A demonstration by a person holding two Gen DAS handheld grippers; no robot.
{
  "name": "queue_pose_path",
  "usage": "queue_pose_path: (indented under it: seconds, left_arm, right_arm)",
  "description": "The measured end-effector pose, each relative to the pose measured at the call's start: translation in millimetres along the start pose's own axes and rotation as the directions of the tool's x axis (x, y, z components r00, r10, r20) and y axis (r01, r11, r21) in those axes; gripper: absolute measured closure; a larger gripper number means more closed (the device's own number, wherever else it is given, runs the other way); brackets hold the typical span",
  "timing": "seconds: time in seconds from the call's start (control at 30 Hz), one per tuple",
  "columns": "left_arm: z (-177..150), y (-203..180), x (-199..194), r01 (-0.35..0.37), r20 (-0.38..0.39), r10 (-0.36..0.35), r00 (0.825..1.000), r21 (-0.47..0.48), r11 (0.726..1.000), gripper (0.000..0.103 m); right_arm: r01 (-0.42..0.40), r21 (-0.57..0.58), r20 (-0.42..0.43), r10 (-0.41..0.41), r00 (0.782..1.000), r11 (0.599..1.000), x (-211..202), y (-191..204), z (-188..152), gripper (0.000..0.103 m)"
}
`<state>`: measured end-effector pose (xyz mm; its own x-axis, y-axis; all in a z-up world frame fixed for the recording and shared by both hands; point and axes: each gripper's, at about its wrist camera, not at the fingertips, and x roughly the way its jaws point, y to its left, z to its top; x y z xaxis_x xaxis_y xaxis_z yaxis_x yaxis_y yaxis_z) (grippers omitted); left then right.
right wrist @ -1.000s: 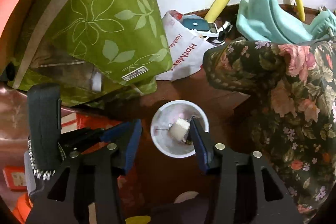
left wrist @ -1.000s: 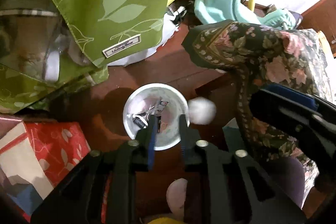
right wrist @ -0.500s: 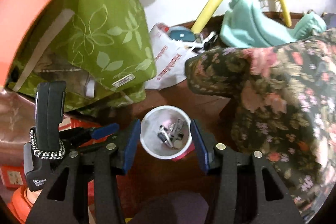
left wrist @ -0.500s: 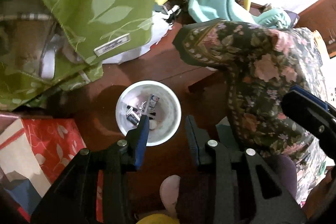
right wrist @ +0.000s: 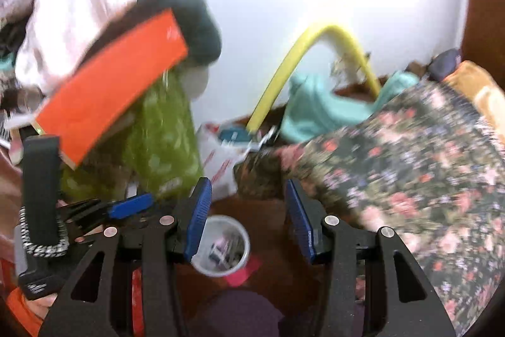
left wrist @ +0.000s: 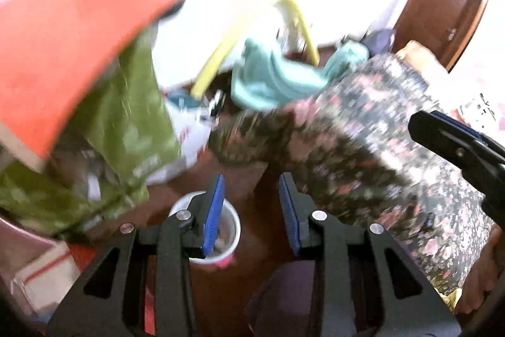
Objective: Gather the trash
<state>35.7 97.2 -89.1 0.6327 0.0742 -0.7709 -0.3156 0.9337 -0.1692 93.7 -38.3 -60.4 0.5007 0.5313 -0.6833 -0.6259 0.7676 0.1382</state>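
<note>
Both the left tool [left wrist: 252, 207] and right tool [right wrist: 246, 217] hang spread and empty above the white cup [right wrist: 221, 245] on the floor, which already holds small trash, likely serving as the bin.
</note>
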Motion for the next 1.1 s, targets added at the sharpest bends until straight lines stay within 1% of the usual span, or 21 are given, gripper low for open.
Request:
queue_pose_path:
  seconds: [0.07,0.13,0.23,0.3,0.43,0.47,0.5,0.53,0.57,0.6,0.63,0.67,0.7,0.73,0.77,0.8,0.87,0.93,1.0,1.1]
  left_arm:
    - [4,-9,-27,0.005,0.075,-0.007,0.997,0.028,1.0,0.069]
    - [5,-16,-50,0.008,0.14,-0.015,0.99,0.055,0.998,0.069]
    - [3,-27,-87,-0.003,0.244,-0.023,0.969,0.106,0.994,0.069]
    - [1,-32,-107,0.007,0.291,-0.045,0.956,0.13,0.991,0.069]
    - [-8,-40,-131,0.009,0.349,-0.071,0.934,0.178,0.984,0.069]
    - [-10,-41,-135,0.009,0.354,-0.077,0.932,0.188,0.982,0.067]
    - [-12,-43,-139,0.011,0.357,-0.082,0.931,0.196,0.98,0.059]
    - [-14,-44,-142,0.015,0.355,-0.089,0.931,0.203,0.979,0.053]
    - [-15,-45,-144,0.021,0.355,-0.095,0.93,0.206,0.978,0.043]
    - [-17,-45,-145,0.029,0.356,-0.102,0.929,0.204,0.979,0.037]
    - [-17,-45,-146,0.041,0.357,-0.111,0.927,0.199,0.979,0.035]
    - [-19,-45,-147,0.05,0.353,-0.119,0.928,0.199,0.979,0.027]
    - [-20,-46,-148,0.055,0.348,-0.124,0.929,0.201,0.978,0.017]
    - [-21,-46,-148,0.053,0.349,-0.123,0.929,0.202,0.978,0.013]
    - [-22,-46,-148,0.05,0.36,-0.121,0.925,0.2,0.978,0.01]
    - [-23,-46,-149,0.052,0.365,-0.123,0.923,0.2,0.979,0.01]
    - [-23,-46,-148,0.064,0.357,-0.133,0.925,0.2,0.978,0.01]
    - [-24,-44,-147,0.073,0.349,-0.139,0.927,0.196,0.978,0.01]
    - [-25,-45,-146,0.068,0.35,-0.136,0.927,0.2,0.978,0.009]
    - [-26,-45,-146,0.066,0.351,-0.136,0.927,0.203,0.977,0.009]
  right_arm:
    - [0.028,0.017,0.071,-0.029,0.997,0.999,-26,-2,1,0.058]
    - [0.054,0.04,0.125,-0.059,0.99,0.998,-49,-4,0,0.058]
    - [0.096,0.086,0.187,-0.11,0.976,0.992,-79,-7,-2,0.058]
    - [0.119,0.109,0.224,-0.141,0.964,0.987,-97,-7,-5,0.058]
    - [0.154,0.148,0.28,-0.191,0.941,0.977,-124,-8,-12,0.058]
    - [0.164,0.157,0.289,-0.204,0.935,0.974,-130,-9,-14,0.058]
    - [0.172,0.162,0.295,-0.215,0.931,0.972,-135,-10,-15,0.058]
    - [0.182,0.165,0.301,-0.226,0.927,0.969,-139,-10,-18,0.057]
    - [0.196,0.165,0.306,-0.239,0.922,0.967,-142,-9,-20,0.057]
    - [0.218,0.16,0.308,-0.258,0.916,0.963,-145,-8,-21,0.053]
    - [0.233,0.157,0.311,-0.272,0.911,0.96,-146,-7,-23,0.051]
    - [0.254,0.154,0.316,-0.291,0.903,0.955,-148,-6,-26,0.045]
    - [0.273,0.154,0.322,-0.309,0.895,0.95,-151,-5,-28,0.036]
    - [0.284,0.157,0.325,-0.321,0.89,0.946,-153,-5,-30,0.028]
    - [0.294,0.163,0.325,-0.333,0.885,0.942,-156,-5,-32,0.013]
    - [0.3,0.172,0.327,-0.342,0.881,0.938,-158,-5,-33,0.004]
    - [0.318,0.189,0.339,-0.365,0.867,0.929,-161,-6,-35,0.001]
    - [0.346,0.192,0.336,-0.393,0.856,0.918,-162,-7,-35,0.0]
    - [0.36,0.193,0.321,-0.406,0.856,0.913,-160,-8,-34,0.0]
    - [0.346,0.209,0.3,-0.397,0.867,0.915,-158,-14,-34,0.0]
